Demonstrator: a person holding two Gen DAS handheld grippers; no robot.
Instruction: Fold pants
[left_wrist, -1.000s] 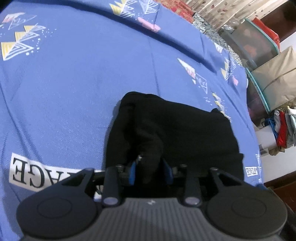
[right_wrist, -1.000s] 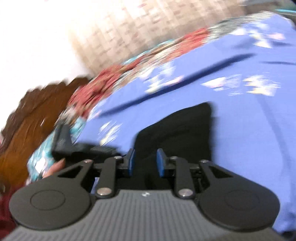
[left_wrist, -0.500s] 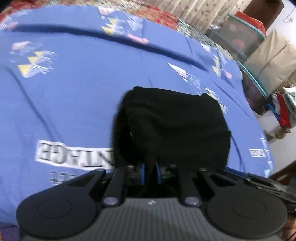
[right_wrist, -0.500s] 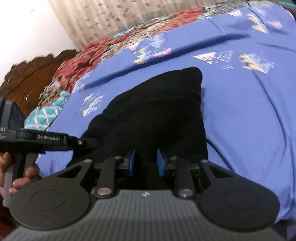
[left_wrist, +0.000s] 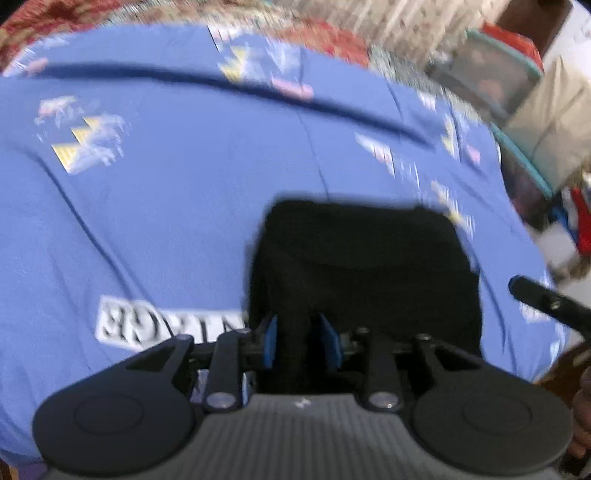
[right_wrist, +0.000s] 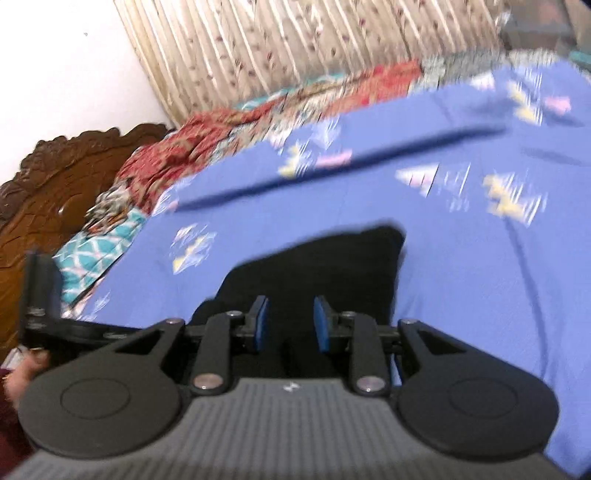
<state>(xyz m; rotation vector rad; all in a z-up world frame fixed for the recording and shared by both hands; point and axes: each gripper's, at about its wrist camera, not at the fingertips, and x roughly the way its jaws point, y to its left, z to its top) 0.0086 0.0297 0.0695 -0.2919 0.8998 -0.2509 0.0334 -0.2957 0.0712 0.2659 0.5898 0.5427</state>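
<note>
The black pants (left_wrist: 365, 266) lie folded into a compact rectangle on the blue bedsheet (left_wrist: 184, 206). My left gripper (left_wrist: 301, 341) is at their near left corner, jaws a little apart, with a ridge of black cloth between the blue pads (left_wrist: 271, 339). In the right wrist view the pants (right_wrist: 332, 266) lie just ahead of my right gripper (right_wrist: 290, 325), whose pads (right_wrist: 260, 325) stand apart over the near edge; whether cloth is pinched is unclear. Both views are motion-blurred.
A carved wooden headboard (right_wrist: 55, 192) and patterned quilt (right_wrist: 177, 158) lie at the left. Storage bags and boxes (left_wrist: 517, 96) stand beyond the bed's right edge. Curtains (right_wrist: 295, 44) hang behind. Each gripper shows in the other's view edge (left_wrist: 546, 302).
The left jaws have widened from a tight pinch on the cloth. Both grippers have pulled back and tilted up, so the pants sit farther ahead and look flatter.
</note>
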